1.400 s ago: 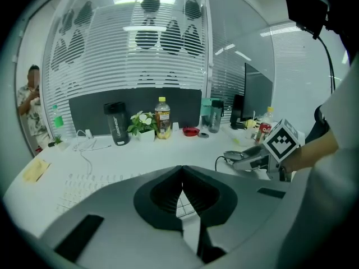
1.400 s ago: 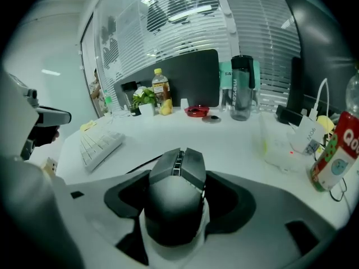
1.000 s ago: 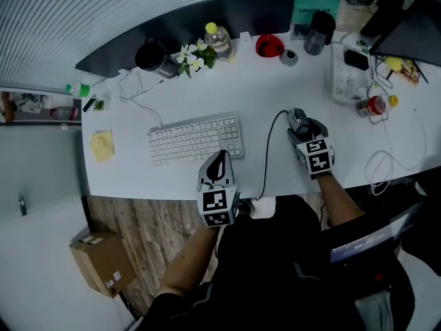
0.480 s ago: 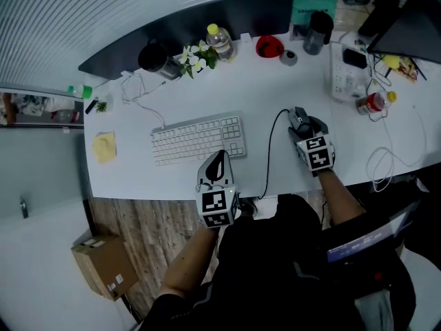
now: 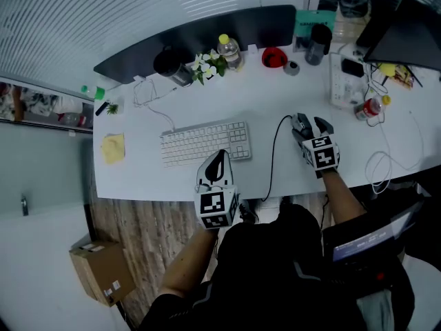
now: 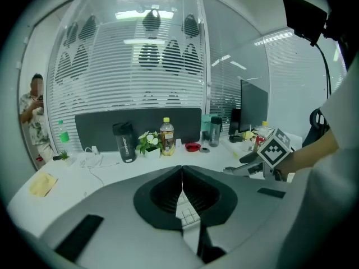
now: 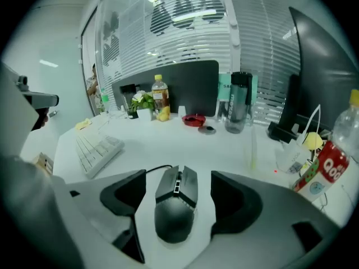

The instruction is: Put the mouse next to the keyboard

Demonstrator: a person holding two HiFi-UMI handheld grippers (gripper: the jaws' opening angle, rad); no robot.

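The black mouse (image 7: 175, 206) lies on the white desk, its cable (image 5: 272, 157) running back toward the desk's near edge. My right gripper (image 7: 178, 190) straddles it; its jaws have just been opening and stand apart from the mouse's sides. In the head view the mouse (image 5: 300, 122) shows at the right gripper (image 5: 308, 125), well to the right of the white keyboard (image 5: 205, 142). My left gripper (image 5: 219, 158) hovers at the keyboard's near right corner, jaws shut with nothing held. The keyboard (image 7: 95, 149) also shows at the left of the right gripper view.
Along the back stand a dark partition (image 5: 207, 29), a black cup (image 5: 168, 63), flowers (image 5: 207, 65), a bottle (image 5: 230, 49), a red dish (image 5: 273, 56) and a dark flask (image 5: 318, 41). A power strip (image 5: 342, 81) and cables lie at the right. A yellow pad (image 5: 113, 147) lies left.
The right gripper's jaws have spread wider round the mouse, which stays on the desk. Both grippers have risen slightly, and the head view has shifted.
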